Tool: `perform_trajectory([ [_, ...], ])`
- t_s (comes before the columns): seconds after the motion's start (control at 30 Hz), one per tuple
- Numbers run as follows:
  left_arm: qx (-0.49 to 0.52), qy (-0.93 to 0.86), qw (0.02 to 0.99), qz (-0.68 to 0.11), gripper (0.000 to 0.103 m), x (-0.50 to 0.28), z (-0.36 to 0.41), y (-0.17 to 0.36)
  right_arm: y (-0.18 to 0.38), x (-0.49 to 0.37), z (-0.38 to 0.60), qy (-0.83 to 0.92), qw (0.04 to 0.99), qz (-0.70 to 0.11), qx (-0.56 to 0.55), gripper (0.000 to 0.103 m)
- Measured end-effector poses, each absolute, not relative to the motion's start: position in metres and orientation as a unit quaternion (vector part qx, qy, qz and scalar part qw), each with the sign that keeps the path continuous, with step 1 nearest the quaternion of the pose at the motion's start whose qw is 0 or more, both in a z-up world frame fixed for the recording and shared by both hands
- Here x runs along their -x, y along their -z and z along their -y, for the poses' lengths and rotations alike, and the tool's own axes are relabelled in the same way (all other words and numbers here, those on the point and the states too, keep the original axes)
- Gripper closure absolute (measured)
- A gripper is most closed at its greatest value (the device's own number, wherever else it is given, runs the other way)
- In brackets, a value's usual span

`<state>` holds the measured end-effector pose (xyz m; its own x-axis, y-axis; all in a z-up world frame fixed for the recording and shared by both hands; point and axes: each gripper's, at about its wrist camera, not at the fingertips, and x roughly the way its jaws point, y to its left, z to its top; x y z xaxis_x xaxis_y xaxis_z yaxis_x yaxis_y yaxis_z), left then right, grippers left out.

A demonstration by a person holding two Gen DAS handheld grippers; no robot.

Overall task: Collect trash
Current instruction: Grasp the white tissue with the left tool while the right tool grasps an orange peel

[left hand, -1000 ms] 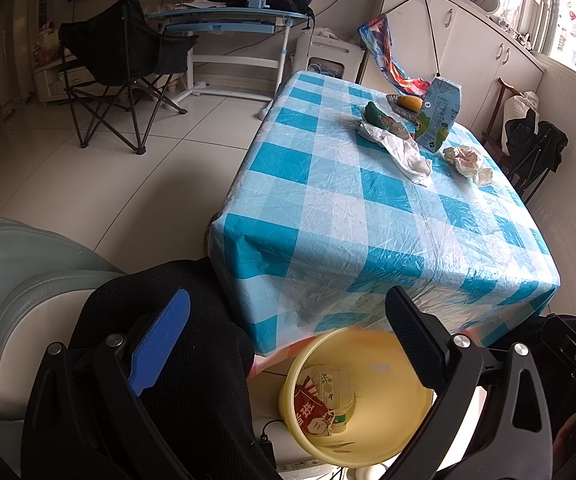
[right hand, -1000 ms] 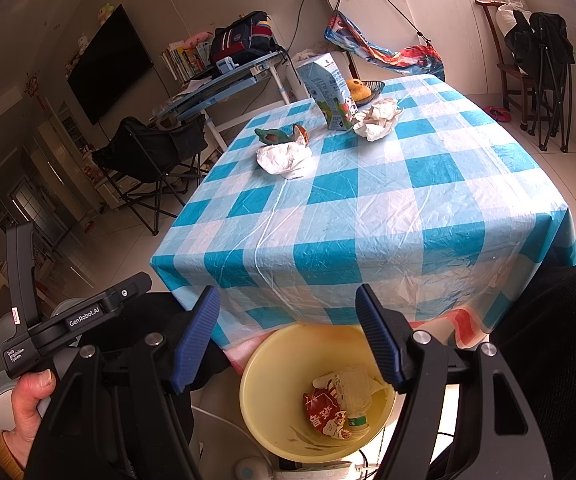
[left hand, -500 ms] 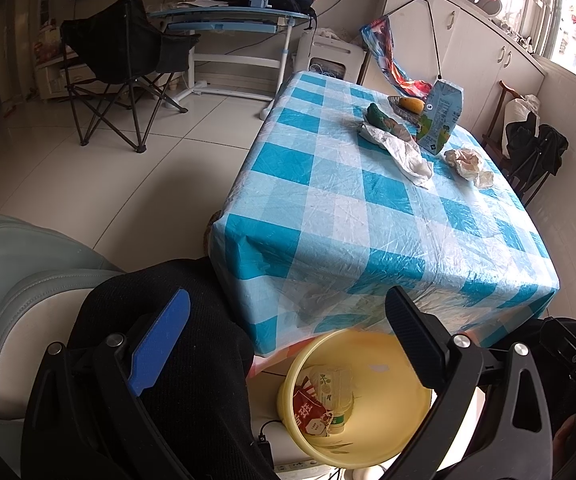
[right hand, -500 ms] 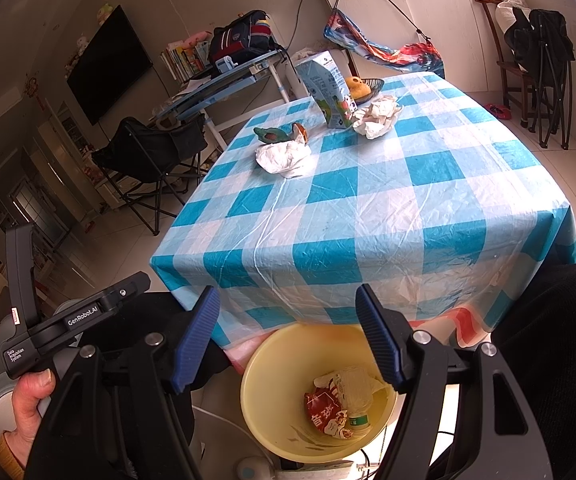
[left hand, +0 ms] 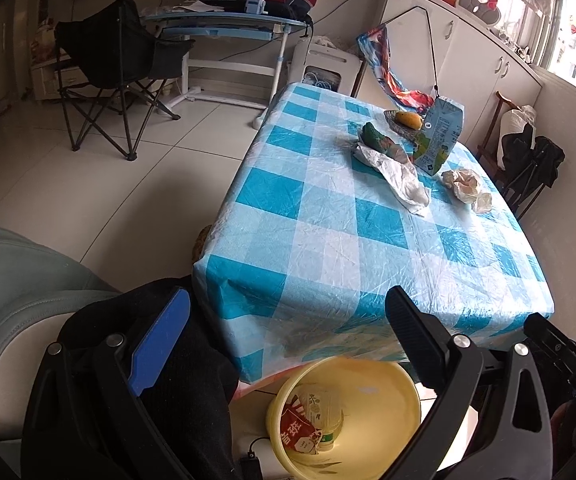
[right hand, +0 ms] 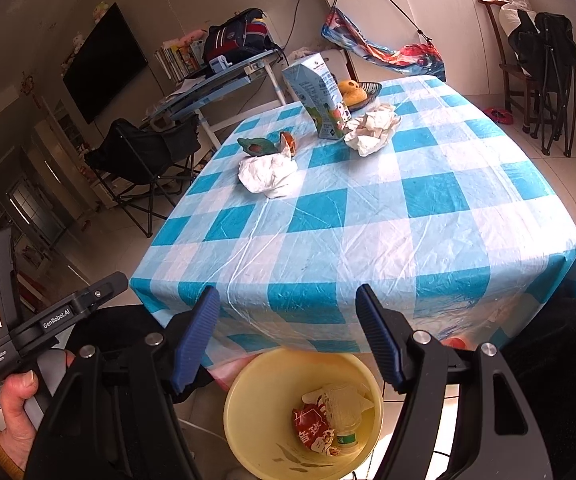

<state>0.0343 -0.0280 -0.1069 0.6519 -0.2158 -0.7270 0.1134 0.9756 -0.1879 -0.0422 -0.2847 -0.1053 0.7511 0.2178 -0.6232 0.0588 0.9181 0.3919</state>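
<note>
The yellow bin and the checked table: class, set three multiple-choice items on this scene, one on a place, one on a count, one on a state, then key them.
1. Where is the yellow bin?
A. on the tablecloth
B. on the floor at the table's near edge
C. on the folding chair

2. How many crumpled white papers lie on the table?
A. two
B. four
C. none

3. How is the right gripper?
A. shut on a carton
B. shut on paper
C. open, holding nothing

Key:
1 B, the bin sits below the tablecloth's hanging edge.
2 A, one paper by the green wrapper, another paper by the milk carton.
3 C, its fingers stand apart with only the bin and cloth beyond them.
</note>
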Motion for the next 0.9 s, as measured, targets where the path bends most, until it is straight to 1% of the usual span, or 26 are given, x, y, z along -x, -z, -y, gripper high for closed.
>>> perform_trajectory([
  [0.13, 0.062, 0.110, 0.901, -0.415, 0.008, -0.058, 0.048, 0.106, 0.100, 0.021, 0.296, -0.038, 0.919, -0.343, -0.190, 0.035],
  [0.4, 0.045, 0.155, 0.895, -0.415, 0.008, -0.126, 0.119, 0.097, 0.100, -0.020, 0.327, -0.012, 0.921, -0.340, -0.187, 0.034],
  [0.57, 0.025, 0.154, 0.889, -0.429, 0.008, -0.172, 0.164, 0.113, 0.105, -0.041, 0.345, 0.006, 0.920, -0.337, -0.198, 0.034],
  [0.73, 0.007, 0.146, 0.890, -0.432, 0.008, -0.202, 0.192, 0.124, 0.112, -0.054, 0.358, 0.016, 0.916, -0.340, -0.211, 0.034],
  [0.77, 0.004, 0.151, 0.889, -0.432, 0.014, -0.207, 0.196, 0.126, 0.112, -0.057, 0.361, 0.018, 0.916, -0.341, -0.212, 0.034],
  [0.8, 0.003, 0.157, 0.888, -0.433, 0.024, -0.209, 0.198, 0.127, 0.111, -0.061, 0.362, 0.018, 0.916, -0.340, -0.212, 0.033],
  [0.83, 0.005, 0.172, 0.880, -0.442, 0.053, -0.213, 0.199, 0.130, 0.110, -0.065, 0.364, 0.019, 0.916, -0.339, -0.213, 0.033],
  [0.87, 0.009, 0.183, 0.872, -0.453, 0.073, -0.216, 0.197, 0.133, 0.108, -0.067, 0.365, 0.019, 0.917, -0.336, -0.213, 0.033],
  [0.9, 0.011, 0.183, 0.876, -0.446, 0.080, -0.215, 0.192, 0.133, 0.106, -0.070, 0.365, 0.018, 0.918, -0.333, -0.213, 0.033],
])
